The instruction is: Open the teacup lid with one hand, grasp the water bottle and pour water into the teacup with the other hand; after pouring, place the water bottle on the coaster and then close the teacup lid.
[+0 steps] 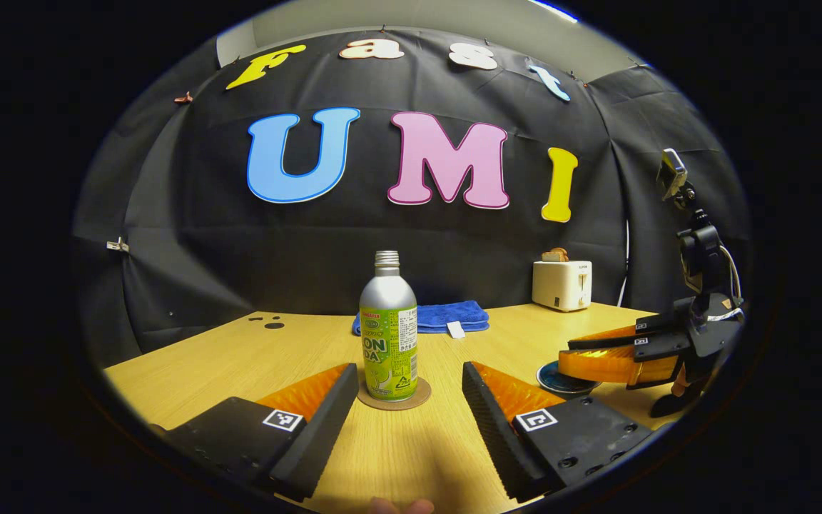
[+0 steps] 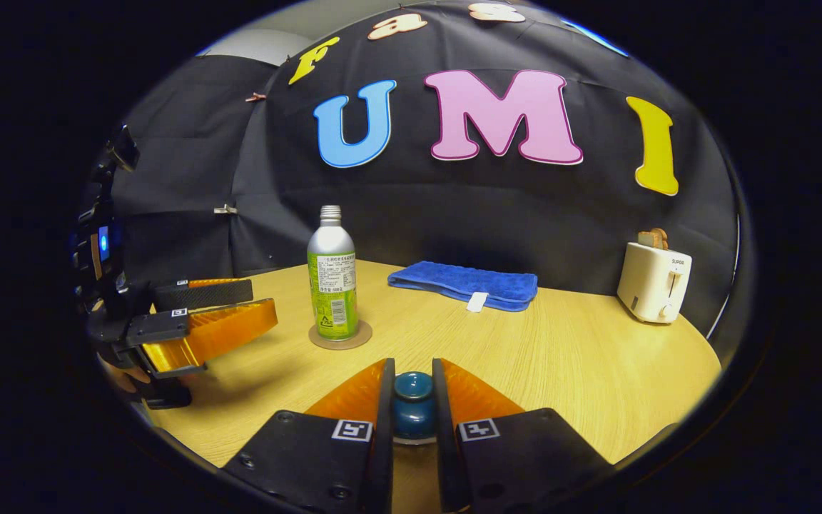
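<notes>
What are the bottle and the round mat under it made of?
The bottle looks like aluminium: matte silver shoulder and threaded neck, with a glossy green printed wrap. The mat looks like cork or pressed board, flat, dull and brown; I cannot tell which.

— Left gripper (image 1: 409, 400)?
— It hung level, jaws spread wide, nothing between the fingers.
— Right gripper (image 2: 412, 400)?
— Fingers (image 2: 385, 407) were drawn in, both pressing a knob (image 2: 413, 403); a hand held it from below.

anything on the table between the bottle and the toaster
Yes, in the right gripper view a folded blue towel lies on the table between the bottle and the toaster, toward the back; the rest of that stretch is bare wood.
</notes>
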{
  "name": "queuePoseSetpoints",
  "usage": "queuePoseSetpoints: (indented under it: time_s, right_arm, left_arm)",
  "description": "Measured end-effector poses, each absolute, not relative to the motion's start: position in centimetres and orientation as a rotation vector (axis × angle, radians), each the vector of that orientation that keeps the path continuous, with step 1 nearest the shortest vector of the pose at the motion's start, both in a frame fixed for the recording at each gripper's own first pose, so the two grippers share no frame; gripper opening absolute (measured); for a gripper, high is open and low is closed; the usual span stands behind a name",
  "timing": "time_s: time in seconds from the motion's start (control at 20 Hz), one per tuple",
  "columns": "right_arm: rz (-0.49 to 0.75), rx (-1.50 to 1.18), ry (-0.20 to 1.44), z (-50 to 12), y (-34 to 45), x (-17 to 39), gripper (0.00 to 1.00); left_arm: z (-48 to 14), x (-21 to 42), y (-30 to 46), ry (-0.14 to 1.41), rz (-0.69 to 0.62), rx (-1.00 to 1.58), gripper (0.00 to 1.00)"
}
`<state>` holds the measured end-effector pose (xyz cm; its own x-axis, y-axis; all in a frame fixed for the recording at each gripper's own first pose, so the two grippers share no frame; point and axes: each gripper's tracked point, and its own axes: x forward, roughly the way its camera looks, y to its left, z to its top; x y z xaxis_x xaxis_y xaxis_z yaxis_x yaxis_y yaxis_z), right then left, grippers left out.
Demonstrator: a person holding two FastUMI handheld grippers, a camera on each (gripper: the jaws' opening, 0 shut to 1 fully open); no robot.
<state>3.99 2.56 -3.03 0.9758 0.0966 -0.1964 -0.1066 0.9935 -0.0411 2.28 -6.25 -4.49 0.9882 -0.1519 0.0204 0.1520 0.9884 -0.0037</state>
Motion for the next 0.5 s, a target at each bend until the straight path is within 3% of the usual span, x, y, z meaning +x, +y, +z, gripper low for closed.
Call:
queuePoseSetpoints:
  time_s: [0.15,0.2,0.3,0.5]
  right_arm:
    - [0.108,-0.04,0.201,-3.1,2.6,3.9,0.31]
    - [0.109,-0.039,0.198,-3.1,2.6,3.9,0.27]
    - [0.107,-0.038,0.179,-2.7,2.6,3.7,0.34]
    - [0.093,-0.026,0.138,-2.0,2.2,3.2,0.39]
  left_arm:
    - [-4.5,2.3,-6.2,-0.021,-0.152,-0.005,0.93]
    - [-4.5,2.3,-6.2,-0.02,-0.152,-0.005,0.93]
    - [-4.5,2.2,-6.2,-0.02,-0.15,-0.005,0.93]
    - [-4.5,2.2,-6.0,-0.02,-0.142,-0.005,0.93]
